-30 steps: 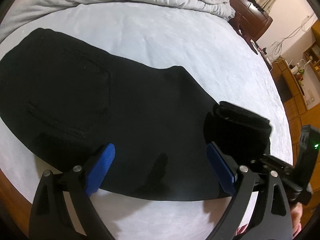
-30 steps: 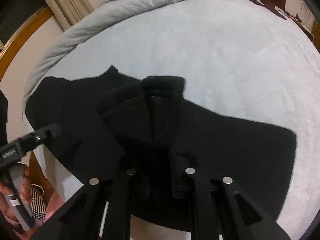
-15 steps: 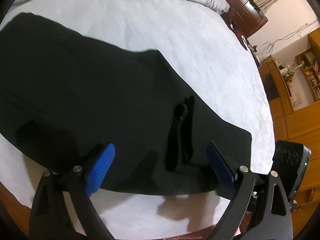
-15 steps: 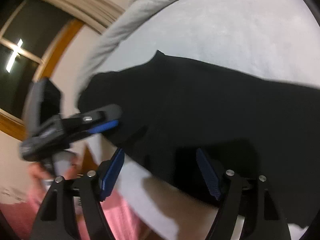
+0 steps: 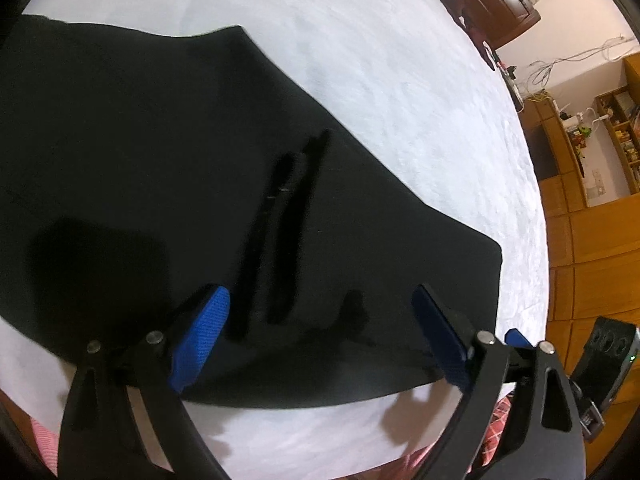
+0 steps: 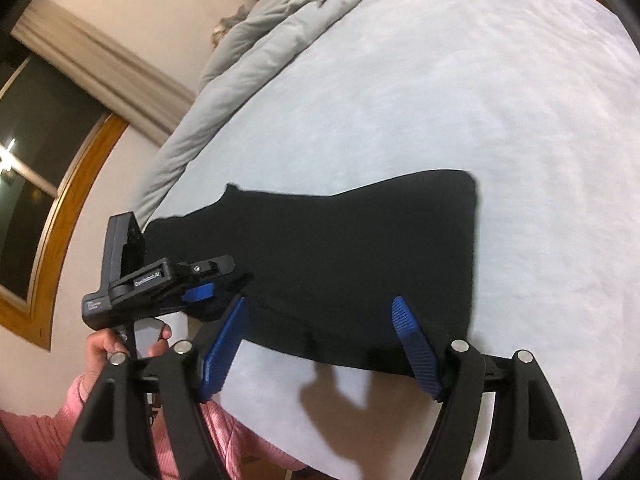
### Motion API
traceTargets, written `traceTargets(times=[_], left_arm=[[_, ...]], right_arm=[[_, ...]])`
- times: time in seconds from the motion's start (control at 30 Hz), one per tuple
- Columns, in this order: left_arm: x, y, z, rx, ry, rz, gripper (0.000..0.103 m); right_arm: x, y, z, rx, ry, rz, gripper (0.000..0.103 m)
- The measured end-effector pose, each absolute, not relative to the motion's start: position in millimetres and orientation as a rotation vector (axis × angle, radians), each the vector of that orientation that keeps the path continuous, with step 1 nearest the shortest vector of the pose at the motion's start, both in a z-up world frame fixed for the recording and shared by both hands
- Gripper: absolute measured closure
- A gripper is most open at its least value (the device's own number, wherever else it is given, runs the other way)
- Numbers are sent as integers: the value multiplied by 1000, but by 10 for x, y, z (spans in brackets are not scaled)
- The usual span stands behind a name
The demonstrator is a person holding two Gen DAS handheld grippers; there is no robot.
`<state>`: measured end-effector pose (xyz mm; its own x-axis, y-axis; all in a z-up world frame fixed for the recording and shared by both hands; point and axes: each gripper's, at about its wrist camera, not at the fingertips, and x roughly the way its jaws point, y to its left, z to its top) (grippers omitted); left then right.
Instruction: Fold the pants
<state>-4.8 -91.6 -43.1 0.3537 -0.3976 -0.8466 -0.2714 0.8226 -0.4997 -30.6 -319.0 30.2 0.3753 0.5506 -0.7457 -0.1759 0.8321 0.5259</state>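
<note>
— Where are the black pants [image 5: 168,168]?
— Flat on the pale bed sheet [image 5: 380,60]

— Your claws?
— My left gripper [image 5: 320,332] is closing, nothing pinched; my right gripper [image 6: 320,344] is released, empty

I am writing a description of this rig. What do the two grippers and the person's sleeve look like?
Both the left gripper and right gripper have black angular fingers with silver rivets and textured blue pads. The left gripper's body bears small white lettering. The sleeve is pink ribbed knit.
</note>
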Motion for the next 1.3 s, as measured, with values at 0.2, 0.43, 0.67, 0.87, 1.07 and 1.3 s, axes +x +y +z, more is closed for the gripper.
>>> traceTargets(times=[0.2, 0.43, 0.67, 0.87, 1.07, 1.3], left_arm=[[-39, -1033, -431, -508, 1227, -37, 84], [-247, -915, -460, -486, 1201, -22, 85], [-274, -977, -423, -433, 1175, -13, 83], [-275, -951, -456, -446, 1167, -12, 78], [-288, -946, -394, -440, 1177, -17, 72], [-346, -980, -3, -403, 1066, -21, 63]], right_arm=[[-240, -3459, 247, 432, 1074, 402, 28], [83, -3430, 243, 439, 1067, 409, 36], [444, -3322, -96, 529, 1160, 416, 43], [474, -3300, -346, 463, 1212, 358, 56], [399, -3312, -212, 515, 1184, 365, 51], [-38, -3241, 168, 453, 1131, 424, 45]])
